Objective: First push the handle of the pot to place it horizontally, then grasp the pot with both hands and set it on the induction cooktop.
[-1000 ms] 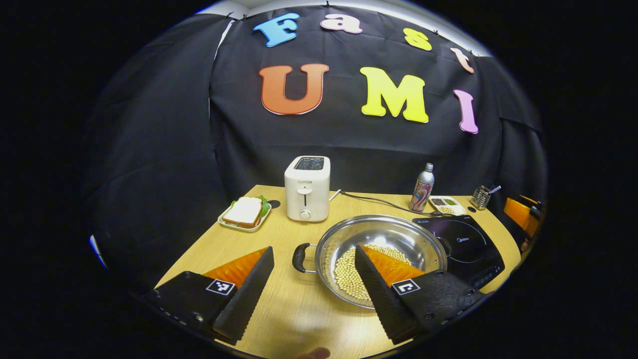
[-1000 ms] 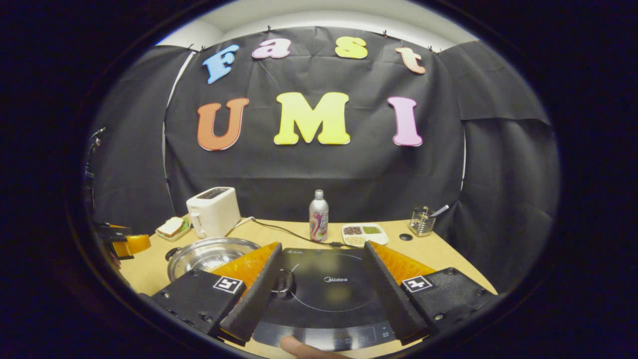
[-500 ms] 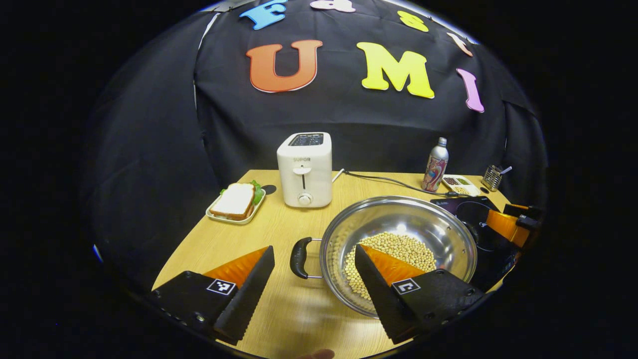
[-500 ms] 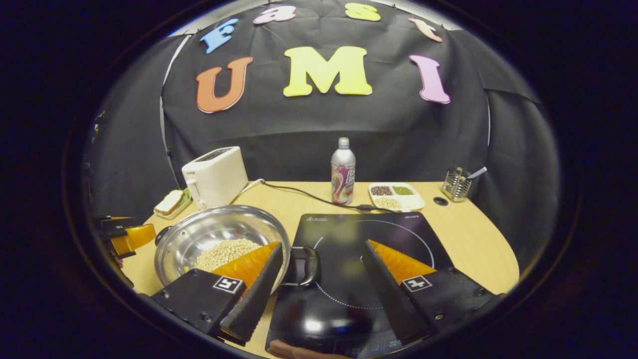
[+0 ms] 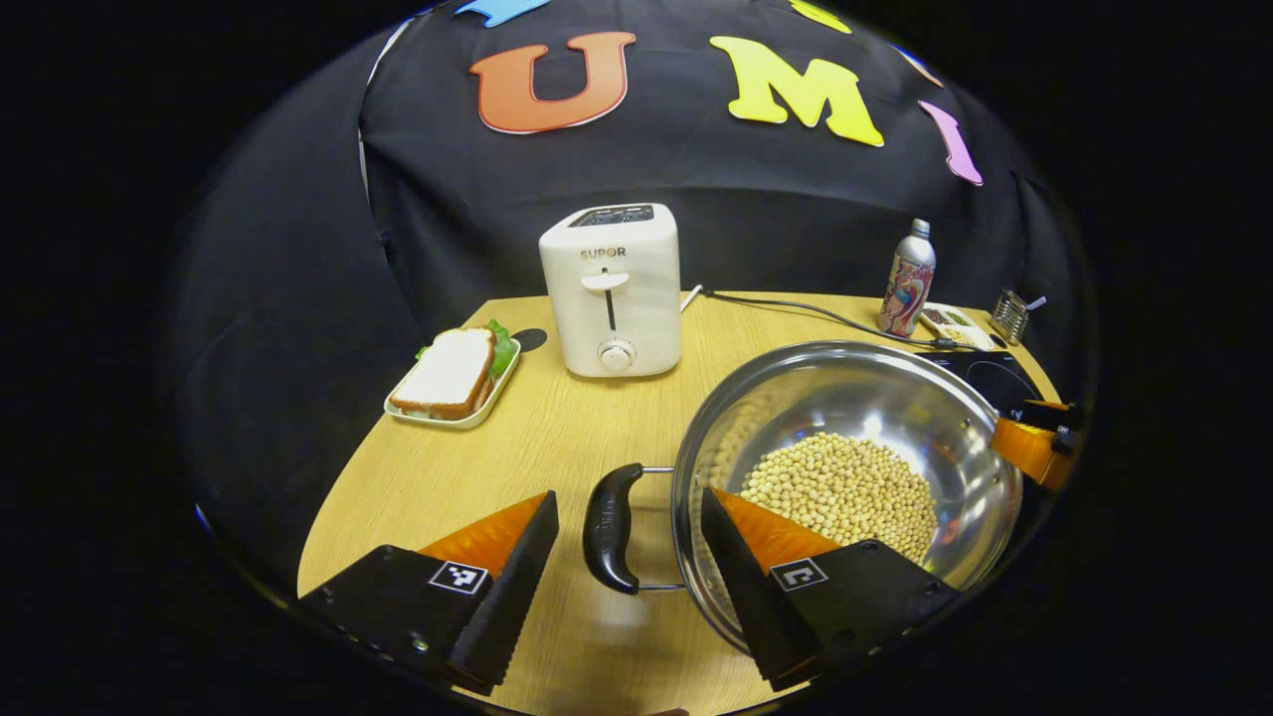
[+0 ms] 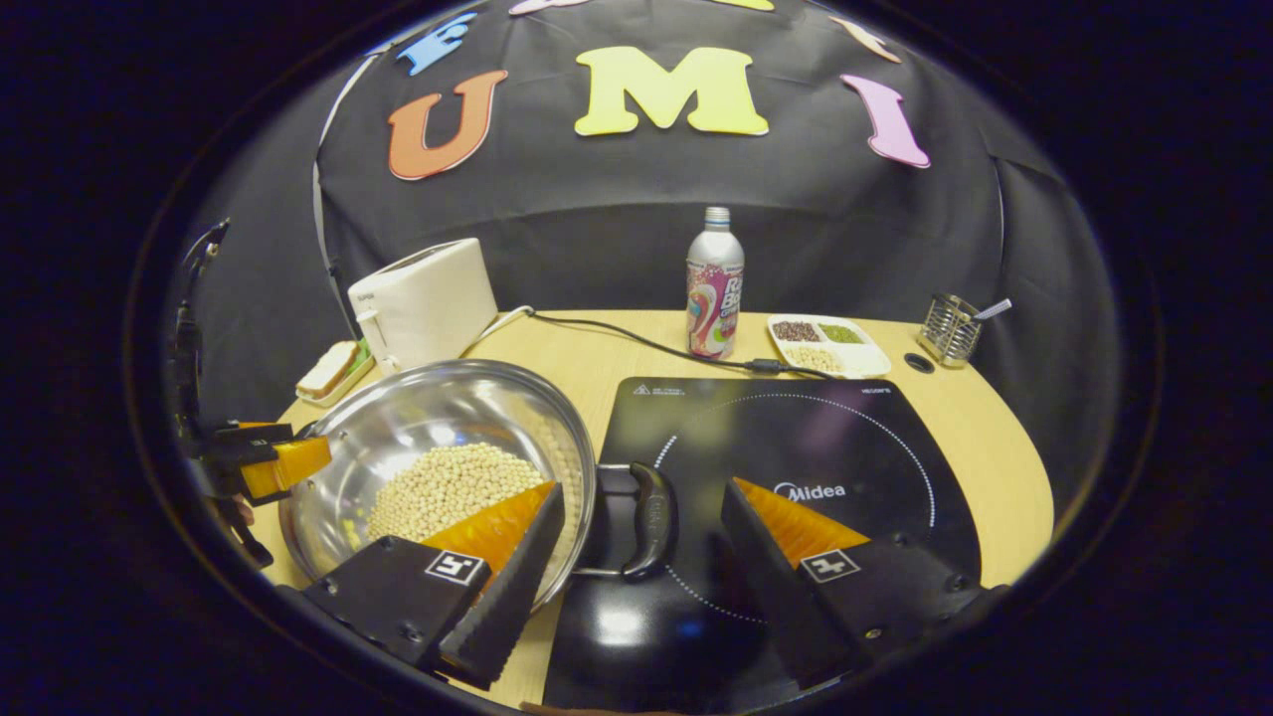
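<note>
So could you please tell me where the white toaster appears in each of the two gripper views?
Left gripper view: toaster at upper centre, behind the pot's left handle.
Right gripper view: toaster at upper left, behind the pot.
Shared landmark: the bottle against the wall.

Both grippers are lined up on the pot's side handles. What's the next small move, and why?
Probably close both. The left gripper and right gripper are open, each straddling a handle of the pot, which sits beside the induction cooktop.

Dim booth, sharp focus, strong fisheye bending at edges; glare glints inside the pot [image 5: 895, 398].
</note>
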### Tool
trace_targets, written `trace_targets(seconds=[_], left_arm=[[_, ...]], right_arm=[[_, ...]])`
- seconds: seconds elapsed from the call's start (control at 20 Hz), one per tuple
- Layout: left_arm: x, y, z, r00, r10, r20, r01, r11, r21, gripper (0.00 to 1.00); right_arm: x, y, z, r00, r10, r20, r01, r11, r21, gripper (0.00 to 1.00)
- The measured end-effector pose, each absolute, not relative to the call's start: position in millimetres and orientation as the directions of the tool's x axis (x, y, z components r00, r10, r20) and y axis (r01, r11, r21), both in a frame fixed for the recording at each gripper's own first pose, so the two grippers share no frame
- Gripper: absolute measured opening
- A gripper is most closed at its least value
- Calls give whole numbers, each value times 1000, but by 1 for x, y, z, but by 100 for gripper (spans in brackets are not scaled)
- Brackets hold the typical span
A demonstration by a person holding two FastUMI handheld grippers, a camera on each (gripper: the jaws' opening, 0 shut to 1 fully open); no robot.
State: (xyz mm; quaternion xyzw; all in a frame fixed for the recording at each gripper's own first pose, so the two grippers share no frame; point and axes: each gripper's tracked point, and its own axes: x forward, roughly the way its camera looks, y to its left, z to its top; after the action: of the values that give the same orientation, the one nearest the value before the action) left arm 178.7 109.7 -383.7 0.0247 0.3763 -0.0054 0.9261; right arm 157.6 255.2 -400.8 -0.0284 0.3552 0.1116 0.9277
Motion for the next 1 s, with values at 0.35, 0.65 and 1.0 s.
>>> trace_targets(seconds=[0.35,0.65,1.0], left_arm=[[194,97,-391,702,-55,-710,95,995,17,71],[189,96,-389,672,-79,-736,106,994,-9,64],[175,96,-379,650,-66,-757,81,997,-17,59]], right_arm=[[156,265,-418,662,181,-728,-239,971,24,75],[161,263,-417,650,197,-734,-219,973,67,64],[152,261,-408,627,211,-750,-266,963,48,55]])
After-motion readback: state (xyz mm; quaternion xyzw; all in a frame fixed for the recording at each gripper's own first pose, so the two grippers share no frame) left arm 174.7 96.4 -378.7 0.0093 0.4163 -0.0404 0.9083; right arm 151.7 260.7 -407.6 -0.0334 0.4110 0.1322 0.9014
